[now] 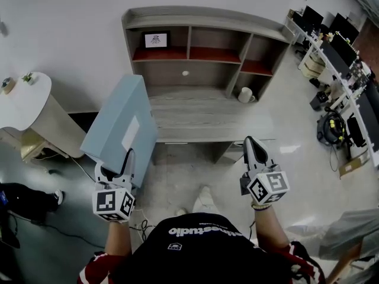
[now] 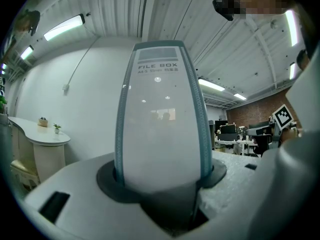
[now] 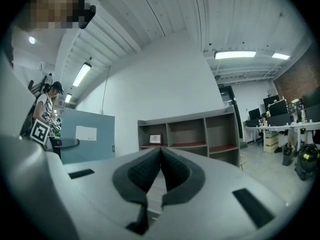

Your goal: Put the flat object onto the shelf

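Note:
A flat light-blue file box [image 1: 121, 129] with a white label is held upright at the left, in front of the grey shelf unit [image 1: 201, 58]. My left gripper [image 1: 115, 169] is shut on its lower edge. In the left gripper view the file box's spine [image 2: 160, 129] stands between the jaws and fills the middle. My right gripper [image 1: 253, 149] hovers empty at the right, before the shelf's low desk surface [image 1: 201, 114], its pads touching at the tips. The right gripper view shows the right gripper [image 3: 160, 156], the file box [image 3: 82, 139] at left and the shelf unit [image 3: 190, 136] ahead.
A small framed picture [image 1: 156, 39] stands in the shelf's upper left compartment and a white mug [image 1: 245, 94] in the lower right one. A white rounded table [image 1: 26, 99] with small plants is at the left. Office desks with monitors [image 1: 340, 46] line the right side.

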Demonstrator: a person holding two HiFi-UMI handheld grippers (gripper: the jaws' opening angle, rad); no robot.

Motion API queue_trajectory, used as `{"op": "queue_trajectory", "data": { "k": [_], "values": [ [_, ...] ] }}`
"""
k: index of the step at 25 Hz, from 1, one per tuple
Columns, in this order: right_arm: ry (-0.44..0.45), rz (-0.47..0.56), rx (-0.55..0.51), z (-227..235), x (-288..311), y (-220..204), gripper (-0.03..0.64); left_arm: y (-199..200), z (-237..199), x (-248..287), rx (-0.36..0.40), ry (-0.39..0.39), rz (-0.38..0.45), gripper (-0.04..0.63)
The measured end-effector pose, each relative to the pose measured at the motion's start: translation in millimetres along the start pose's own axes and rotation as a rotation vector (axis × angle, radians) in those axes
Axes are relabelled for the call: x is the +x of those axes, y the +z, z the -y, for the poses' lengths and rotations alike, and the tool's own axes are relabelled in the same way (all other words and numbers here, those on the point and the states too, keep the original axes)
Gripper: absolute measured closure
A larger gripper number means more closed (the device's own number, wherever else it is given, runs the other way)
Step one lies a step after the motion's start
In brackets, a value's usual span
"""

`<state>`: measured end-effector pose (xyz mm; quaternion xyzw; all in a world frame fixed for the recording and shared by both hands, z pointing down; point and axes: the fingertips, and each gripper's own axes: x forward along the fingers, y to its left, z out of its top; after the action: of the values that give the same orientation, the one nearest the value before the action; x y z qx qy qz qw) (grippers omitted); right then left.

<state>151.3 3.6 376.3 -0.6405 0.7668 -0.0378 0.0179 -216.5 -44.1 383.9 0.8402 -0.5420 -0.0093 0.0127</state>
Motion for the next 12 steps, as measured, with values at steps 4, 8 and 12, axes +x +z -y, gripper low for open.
{"op": "queue_trajectory", "data": {
  "k": [4, 8, 12],
  "values": [
    [0.017, -0.017, 0.003, -4, 0, -3, 0.626, -8, 2, 6, 0.003, 0.0, -0.014, 0.328],
    [0.023, -0.035, 0.001, -1, -1, -6, 0.626, -14, 5, 18, 0.007, -0.004, -0.026, 0.328],
    [0.033, -0.039, -0.004, 7, 10, -5, 0.626, -21, 8, 36, 0.009, -0.001, -0.035, 0.328]
  ]
}}
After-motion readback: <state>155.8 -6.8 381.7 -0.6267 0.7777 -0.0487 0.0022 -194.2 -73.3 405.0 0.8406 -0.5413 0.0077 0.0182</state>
